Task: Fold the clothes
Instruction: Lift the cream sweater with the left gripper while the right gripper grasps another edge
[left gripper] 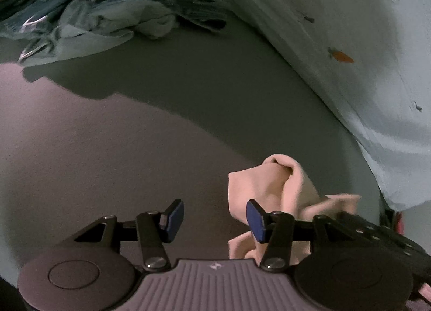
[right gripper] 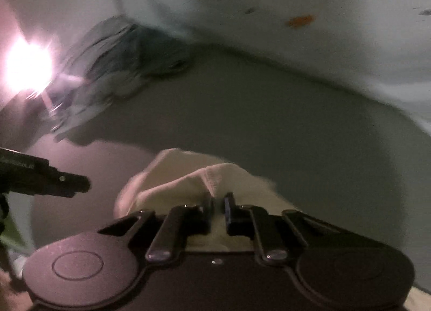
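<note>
A cream cloth (left gripper: 258, 189) hangs bunched just right of my left gripper (left gripper: 215, 219), which is open and empty above the grey surface (left gripper: 134, 135); its right pad (left gripper: 256, 222) is in front of the cloth. In the right wrist view my right gripper (right gripper: 218, 210) is shut on the same cream cloth (right gripper: 183, 176), holding a fold of it between the jaws. The left gripper's body (right gripper: 40, 179) shows at the left edge there.
A pile of blue and white clothes (left gripper: 102, 14) lies at the far left; it also shows in the right wrist view (right gripper: 121, 57). A pale printed sheet (left gripper: 363, 55) with an orange mark runs along the right. A bright lamp glare (right gripper: 27, 65) is at left.
</note>
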Available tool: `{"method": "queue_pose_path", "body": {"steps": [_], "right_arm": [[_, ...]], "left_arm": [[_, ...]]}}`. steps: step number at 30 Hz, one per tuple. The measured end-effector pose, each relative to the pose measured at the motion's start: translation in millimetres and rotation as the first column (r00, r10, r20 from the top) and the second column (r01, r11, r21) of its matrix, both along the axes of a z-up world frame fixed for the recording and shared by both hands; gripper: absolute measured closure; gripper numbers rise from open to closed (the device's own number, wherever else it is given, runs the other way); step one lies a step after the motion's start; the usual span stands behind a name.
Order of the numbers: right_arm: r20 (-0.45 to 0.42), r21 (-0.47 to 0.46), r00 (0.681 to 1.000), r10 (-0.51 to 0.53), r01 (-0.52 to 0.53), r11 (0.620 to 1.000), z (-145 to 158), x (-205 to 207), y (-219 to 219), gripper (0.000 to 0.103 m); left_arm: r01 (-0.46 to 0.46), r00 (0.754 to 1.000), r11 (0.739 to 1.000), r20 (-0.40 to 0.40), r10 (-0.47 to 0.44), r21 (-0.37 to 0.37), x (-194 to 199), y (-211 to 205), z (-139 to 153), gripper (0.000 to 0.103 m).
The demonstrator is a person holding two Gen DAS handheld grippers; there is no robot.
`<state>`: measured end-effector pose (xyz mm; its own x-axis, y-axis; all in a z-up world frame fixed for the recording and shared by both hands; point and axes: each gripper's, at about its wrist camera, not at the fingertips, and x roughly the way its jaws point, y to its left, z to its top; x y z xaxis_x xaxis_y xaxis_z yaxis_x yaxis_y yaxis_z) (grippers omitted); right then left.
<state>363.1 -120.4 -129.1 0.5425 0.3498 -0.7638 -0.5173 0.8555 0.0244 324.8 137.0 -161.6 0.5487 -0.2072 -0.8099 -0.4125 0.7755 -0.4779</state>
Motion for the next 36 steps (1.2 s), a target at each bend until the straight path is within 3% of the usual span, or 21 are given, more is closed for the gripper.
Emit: {"method": "queue_pose_path", "body": {"steps": [5, 9, 12, 18, 20, 24, 29, 33, 36], "right_arm": [[0.114, -0.082, 0.972, -0.204, 0.214, 0.973, 25.9, -32.1, -67.2, 0.094], [0.159, -0.218, 0.94, -0.301, 0.33, 0.918, 16.9, -59.3, -107.5, 0.093], [0.133, -0.275, 0.925, -0.355, 0.379, 0.884, 1.7, -75.8, -122.0, 0.092], [0.123, -0.2, 0.887, -0.446, 0.462, 0.864, 2.8, -99.5, -135.6, 0.082], [0.131, -0.194, 0.879, -0.459, 0.477, 0.857, -0.2, -100.0, -131.6, 0.079], [0.126, -0.164, 0.871, -0.476, 0.491, 0.855, -0.9, -106.2, -129.2, 0.065], [0.166, -0.176, 0.895, -0.413, 0.439, 0.881, 1.3, -110.8, -130.9, 0.058], [0.327, -0.375, 0.927, -0.187, 0.308, 0.874, -7.3, -116.3, -109.1, 0.043], [0.361, -0.491, 0.932, 0.007, 0.184, 0.851, -16.2, -115.4, -96.0, 0.038]], "left_arm": [[0.109, 0.994, 0.994, 0.024, -0.109, 0.027, 19.1, -28.0, 10.2, 0.05], [0.213, 0.976, 0.974, 0.02, -0.215, 0.081, 35.4, -53.5, 16.6, 0.05], [0.305, 0.951, 0.944, 0.009, -0.309, 0.123, 45.7, -74.2, 20.9, 0.045], [0.436, 0.899, 0.894, -0.001, -0.439, 0.101, 51.4, -109.4, 21.9, 0.038], [0.463, 0.885, 0.879, -0.007, -0.466, 0.111, 49.6, -119.7, 22.2, 0.038], [0.494, 0.867, 0.854, -0.014, -0.498, 0.162, 43.7, -131.3, 27.3, 0.038], [0.497, 0.865, 0.845, -0.034, -0.501, 0.199, 37.1, -135.9, 33.3, 0.038], [0.485, 0.872, 0.845, -0.052, -0.486, 0.225, 26.4, -135.7, 37.1, 0.037], [0.455, 0.889, 0.863, -0.057, -0.454, 0.222, 13.9, -135.0, 36.0, 0.036]]}}
